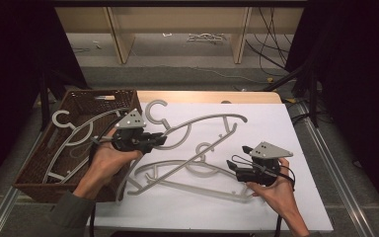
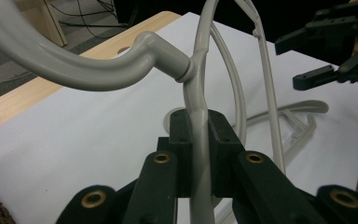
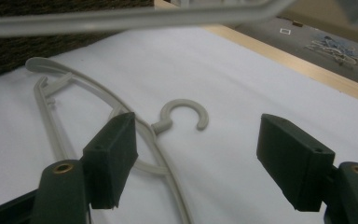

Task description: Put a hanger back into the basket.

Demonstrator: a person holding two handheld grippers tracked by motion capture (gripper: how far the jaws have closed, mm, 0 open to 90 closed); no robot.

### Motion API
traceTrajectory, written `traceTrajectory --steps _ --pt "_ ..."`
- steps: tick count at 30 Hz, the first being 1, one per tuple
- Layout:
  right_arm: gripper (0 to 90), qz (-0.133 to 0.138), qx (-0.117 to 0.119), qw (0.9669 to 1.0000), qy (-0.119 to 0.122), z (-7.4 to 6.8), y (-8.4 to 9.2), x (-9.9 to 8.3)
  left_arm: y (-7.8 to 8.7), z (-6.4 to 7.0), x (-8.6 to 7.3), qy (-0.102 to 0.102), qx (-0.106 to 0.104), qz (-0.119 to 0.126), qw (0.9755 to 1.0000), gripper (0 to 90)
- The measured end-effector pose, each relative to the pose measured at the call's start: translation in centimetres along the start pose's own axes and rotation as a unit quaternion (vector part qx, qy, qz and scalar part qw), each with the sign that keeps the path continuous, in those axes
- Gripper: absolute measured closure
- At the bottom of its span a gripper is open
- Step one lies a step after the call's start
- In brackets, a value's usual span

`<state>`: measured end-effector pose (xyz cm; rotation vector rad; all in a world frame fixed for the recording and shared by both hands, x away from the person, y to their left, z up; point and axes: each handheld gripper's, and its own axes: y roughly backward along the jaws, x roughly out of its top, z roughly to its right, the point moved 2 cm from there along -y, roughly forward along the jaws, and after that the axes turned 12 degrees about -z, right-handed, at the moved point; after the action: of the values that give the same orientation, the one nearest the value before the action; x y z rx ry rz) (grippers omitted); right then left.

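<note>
My left gripper (image 1: 161, 139) is shut on a grey plastic hanger (image 1: 205, 120) and holds it tilted above the white sheet. In the left gripper view the jaws (image 2: 198, 128) pinch the hanger's arm (image 2: 199, 154) just below its hook (image 2: 74, 70). A second grey hanger (image 1: 177, 170) lies flat on the sheet with its hook (image 3: 182, 111) towards the middle. My right gripper (image 1: 236, 160) hovers open just above this hanger. Its pads (image 3: 113, 156) stand wide apart, with the hook beyond them and nothing held. The held hanger's bar (image 3: 121, 19) crosses overhead.
A brown wicker basket (image 1: 34, 168) stands at the table's left, with several grey hangers (image 1: 74, 138) inside. The white sheet (image 1: 286, 133) covers most of the wooden table (image 1: 202, 96). My right gripper (image 2: 326, 56) shows far off in the left gripper view.
</note>
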<state>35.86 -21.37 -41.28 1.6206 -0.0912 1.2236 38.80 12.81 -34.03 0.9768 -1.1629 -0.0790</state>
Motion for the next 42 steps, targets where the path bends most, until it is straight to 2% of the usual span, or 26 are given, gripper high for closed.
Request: traceTrajectory --steps 3,4,5,9,10,13,14,15,16,17,18,19,21,23,24,26,27,31,33,34,35,36,37,38,41,42 --pt "29.7 0.000 0.002 1.0000 0.002 -0.1 -0.1 -0.1 0.7 0.0 0.6 -0.005 0.006 0.001 1.0000 82.1" --pt "29.7 -0.001 0.002 1.0000 0.001 -0.1 -0.2 -0.2 1.3 -0.2 1.1 -0.012 0.023 0.000 0.9997 82.2" --pt "29.7 -0.002 0.002 1.0000 0.000 -0.1 -0.2 -0.2 1.8 -0.4 1.3 -0.011 0.025 -0.001 0.9996 82.1" --pt "29.7 -0.005 0.001 1.0000 0.002 0.0 -0.2 -0.5 2.7 -1.2 1.7 -0.003 0.020 0.008 0.9998 82.1" --pt "29.7 -0.005 0.000 1.0000 0.001 0.1 -0.3 -0.6 3.4 -2.0 1.8 0.001 0.040 0.009 0.9991 82.2" --pt "29.7 -0.006 0.000 1.0000 -0.003 0.1 -0.3 -0.7 4.1 -2.9 1.7 0.000 0.051 0.006 0.9987 82.2" --pt "29.7 -0.008 0.000 1.0000 -0.002 0.1 -0.4 -0.8 4.9 -4.0 1.5 0.009 0.062 0.001 0.9981 82.2" --pt "29.7 -0.009 -0.001 1.0000 -0.002 0.2 -0.4 -0.8 4.9 -4.0 1.5 0.009 0.062 0.001 0.9981 82.2" --pt "29.7 -0.009 0.000 1.0000 -0.002 0.2 -0.5 -0.9 5.4 -4.8 1.2 0.025 0.073 0.008 0.9970 82.1" --pt "29.7 -0.009 -0.001 1.0000 -0.001 0.2 -0.5 -0.9 5.4 -4.8 1.2 0.025 0.073 0.008 0.9970 82.2" --pt "29.7 -0.009 -0.001 1.0000 0.000 0.2 -0.5 -0.9 6.2 -5.9 0.7 0.038 0.077 0.015 0.9962 82.1" --pt "29.7 -0.009 -0.001 1.0000 0.000 0.2 -0.5 -0.9 6.2 -5.9 0.7 0.038 0.077 0.015 0.9962 82.1" --pt "29.7 -0.011 0.000 0.9999 -0.003 0.3 -0.5 -1.0 7.2 -7.0 -0.1 0.057 0.073 0.017 0.9956 82.1" --pt "29.7 -0.013 0.000 0.9999 -0.002 0.3 -0.6 -1.0 7.9 -8.2 -0.6 0.059 0.104 0.012 0.9927 82.2" --pt "29.7 -0.013 0.000 0.9999 -0.002 0.3 -0.6 -1.0 7.9 -8.2 -0.6 0.059 0.104 0.012 0.9927 82.1" --pt "29.7 -0.016 0.001 0.9999 -0.003 0.3 -0.7 -1.1 8.4 -9.4 -1.4 0.071 0.122 0.010 0.9900 82.1" --pt "29.7 -0.016 0.001 0.9999 -0.003 0.3 -0.7 -1.1 8.4 -9.4 -1.4 0.071 0.122 0.010 0.9900 82.1" --pt "29.7 -0.018 0.002 0.9998 0.000 0.2 -0.8 -1.1 9.4 -11.2 -2.5 0.078 0.147 0.007 0.9860 82.2" --pt "29.6 -0.020 0.002 0.9998 -0.001 0.2 -0.9 -1.1 9.7 -11.8 -2.8 0.092 0.147 0.013 0.9847 82.1" --pt "29.6 -0.022 0.001 0.9998 0.001 0.2 -0.9 -1.2 10.1 -12.5 -3.1 0.096 0.159 0.017 0.9826 82.1" --pt "29.6 -0.022 0.001 0.9998 0.001 0.2 -0.9 -1.2 10.1 -12.5 -3.1 0.096 0.159 0.017 0.9826 82.2" --pt "29.6 -0.024 0.003 0.9997 0.001 0.2 -1.0 -1.2 10.5 -13.3 -3.6 0.101 0.175 0.017 0.9794 82.1" --pt "29.6 -0.024 0.004 0.9997 0.003 0.2 -1.0 -1.2 10.5 -13.3 -3.6 0.101 0.175 0.017 0.9794 82.1" --pt "29.6 -0.025 0.005 0.9997 0.004 0.2 -1.1 -1.2 10.8 -14.1 -4.1 0.105 0.183 0.017 0.9773 82.1" --pt "29.6 -0.026 0.004 0.9996 0.003 0.2 -1.1 -1.2 11.1 -14.9 -4.7 0.112 0.188 0.021 0.9755 82.1" --pt "29.5 -0.028 0.005 0.9996 0.001 0.2 -1.1 -1.2 11.3 -15.7 -5.2 0.122 0.195 0.022 0.9729 82.1"
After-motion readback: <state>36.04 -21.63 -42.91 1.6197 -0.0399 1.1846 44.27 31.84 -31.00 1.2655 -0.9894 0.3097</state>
